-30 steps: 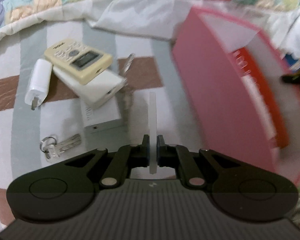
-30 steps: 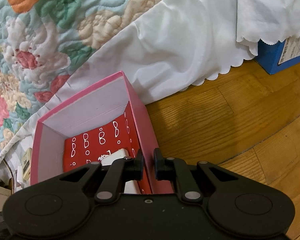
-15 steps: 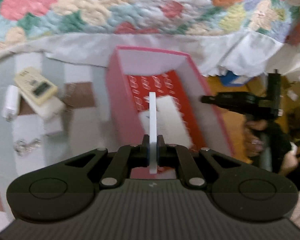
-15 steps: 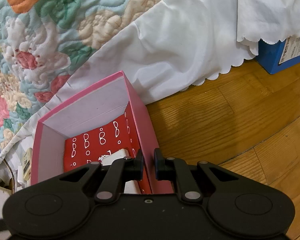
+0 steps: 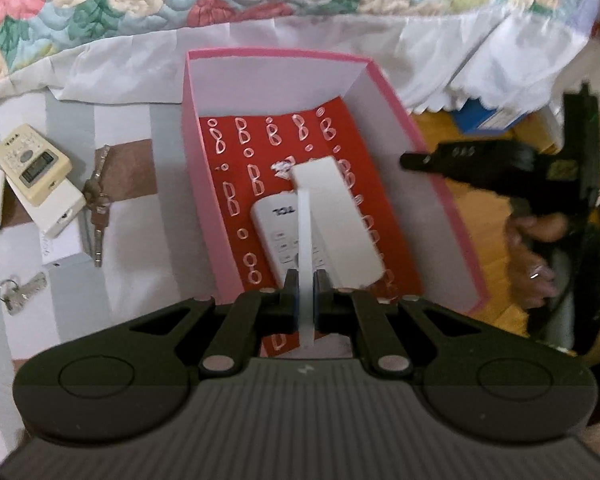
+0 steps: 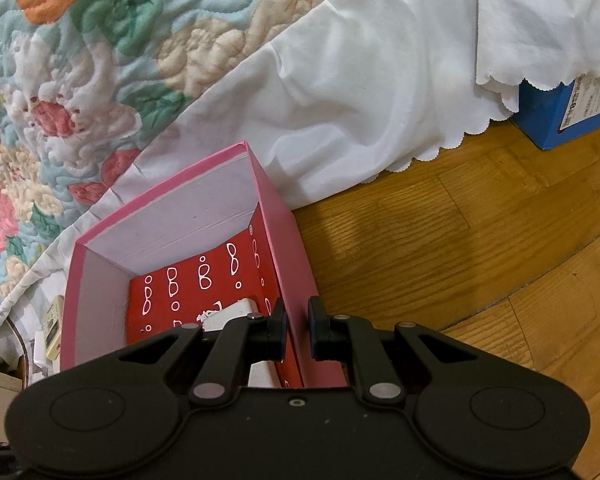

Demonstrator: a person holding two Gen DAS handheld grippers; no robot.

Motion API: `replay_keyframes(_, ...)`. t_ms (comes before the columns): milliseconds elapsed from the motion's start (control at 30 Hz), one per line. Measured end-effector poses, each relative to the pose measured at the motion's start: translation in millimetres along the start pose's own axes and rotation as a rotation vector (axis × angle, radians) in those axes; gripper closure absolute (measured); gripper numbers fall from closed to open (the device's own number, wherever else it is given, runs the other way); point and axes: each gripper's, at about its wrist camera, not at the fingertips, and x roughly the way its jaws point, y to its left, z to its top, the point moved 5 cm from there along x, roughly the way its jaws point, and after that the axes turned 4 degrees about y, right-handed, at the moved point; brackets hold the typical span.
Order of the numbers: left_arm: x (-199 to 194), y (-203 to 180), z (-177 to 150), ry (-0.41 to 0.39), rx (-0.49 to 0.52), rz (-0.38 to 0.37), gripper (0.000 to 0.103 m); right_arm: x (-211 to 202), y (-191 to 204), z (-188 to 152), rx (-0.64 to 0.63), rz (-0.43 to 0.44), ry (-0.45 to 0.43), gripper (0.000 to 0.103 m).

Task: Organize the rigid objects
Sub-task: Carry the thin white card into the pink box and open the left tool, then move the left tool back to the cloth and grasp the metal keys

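Left hand-held gripper [image 5: 305, 289] opening, thin white card [image 5: 305, 240] between jaws, above pink box [image 5: 204, 184].

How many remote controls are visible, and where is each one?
2. A white remote lies inside the pink box, partly behind the held white slab. A cream remote lies on the checked cloth left of the box. Others may be hidden.

The white remote [image 5: 288, 240] lying in the pink box [image 5: 204, 200] bears the letters "TCL" near its top end, seen upside down from the left wrist view. The box's red lining [image 6: 204, 284] carries repeated white hand-drawn shapes like the figure 8 or letter B. The print on the blue box's label [image 6: 588, 96] and on the cream remote [image 5: 32, 164] is too small to read.
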Motion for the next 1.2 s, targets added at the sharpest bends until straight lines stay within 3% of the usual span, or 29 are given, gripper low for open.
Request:
replay_keyframes(133, -2.9, -6.8, -1.3, -0.028, 0.039, 0.029, 0.078, 0.3, 0.2, 0.9, -0.002, 0.003, 0.001, 0.090)
replay_keyframes(400, -34.9, 10.4, 2.1, -0.123, 0.058, 0.067, 0.074, 0.9, 1.4, 1.5, -0.007, 0.000, 0.001, 0.089)
replay_keyframes(600, -63.4, 64.6, 6.2, -0.189, -0.028, 0.136, 0.061, 2.5, 0.1, 2.7, -0.012, -0.002, 0.006, 0.089)
replay_keyframes(800, -73.1, 142.9, -2.1, -0.185, -0.132, 0.227, 0.056, 2.4, 1.3, 1.8, -0.021, -0.009, 0.009, 0.089)
replay_keyframes(1000, -47.5, 205.0, -21.5, -0.135, -0.261, 0.180, 0.053, 3.1, -0.1, 2.1, -0.023, -0.015, 0.010, 0.089)
replay_keyframes(1200, -12.9, 234.1, -35.9, -0.124, -0.294, 0.176, 0.053, 3.4, 0.0, 1.9, -0.033, -0.020, 0.011, 0.089)
